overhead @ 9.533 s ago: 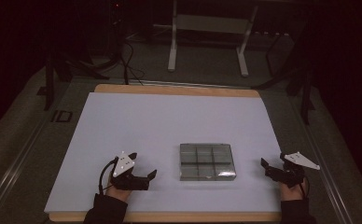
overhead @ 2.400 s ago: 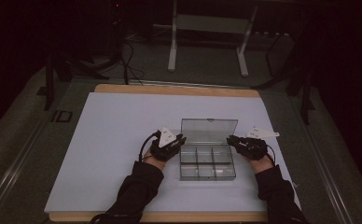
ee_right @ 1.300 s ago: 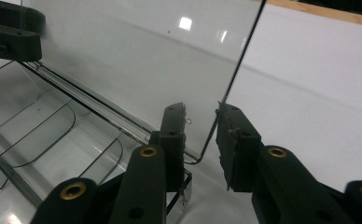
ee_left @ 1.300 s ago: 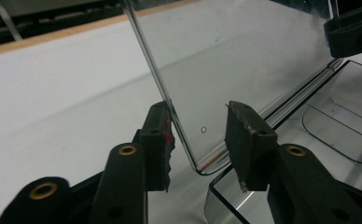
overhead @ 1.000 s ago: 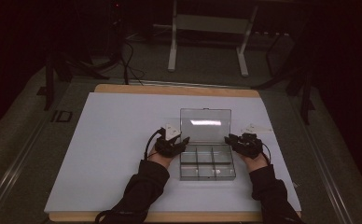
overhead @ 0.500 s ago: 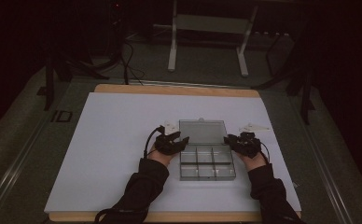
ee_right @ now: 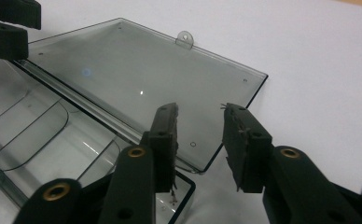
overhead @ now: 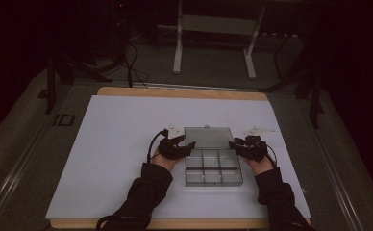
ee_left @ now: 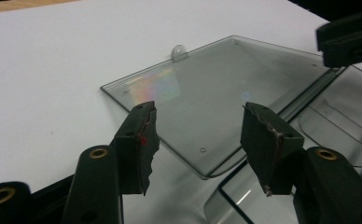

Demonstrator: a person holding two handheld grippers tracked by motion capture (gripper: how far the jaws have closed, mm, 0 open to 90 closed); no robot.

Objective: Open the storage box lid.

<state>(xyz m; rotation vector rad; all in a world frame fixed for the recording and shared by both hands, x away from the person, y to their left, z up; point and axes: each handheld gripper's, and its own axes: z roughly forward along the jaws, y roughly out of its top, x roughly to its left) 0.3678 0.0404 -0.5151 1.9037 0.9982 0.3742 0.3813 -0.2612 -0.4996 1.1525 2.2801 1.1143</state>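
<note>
The clear plastic organiser box sits on the white sheet covering the table, toward 6 o'clock of the sheet's centre in the high view. Its lid is folded fully back and lies flat on the sheet at 12 o'clock of the box.

The left gripper stands at 9 o'clock of the hinge line and the right gripper at 3 o'clock of it, so the box lies between the two. In the left gripper view, the left gripper has its jaws parted, hovering over the near corner of the lid with nothing clamped. In the right gripper view, the right gripper is likewise parted, with the lid's corner below the gap and the pads off it. Both pairs of jaws have just been opening.

A second ago the lid stood nearly upright, with the grippers at its sides; half a second ago it was tilting back; now it is down flat. Much earlier the box was closed and the grippers were well apart from it.

The box's compartments, six in the high view, hold nothing visible.
</note>
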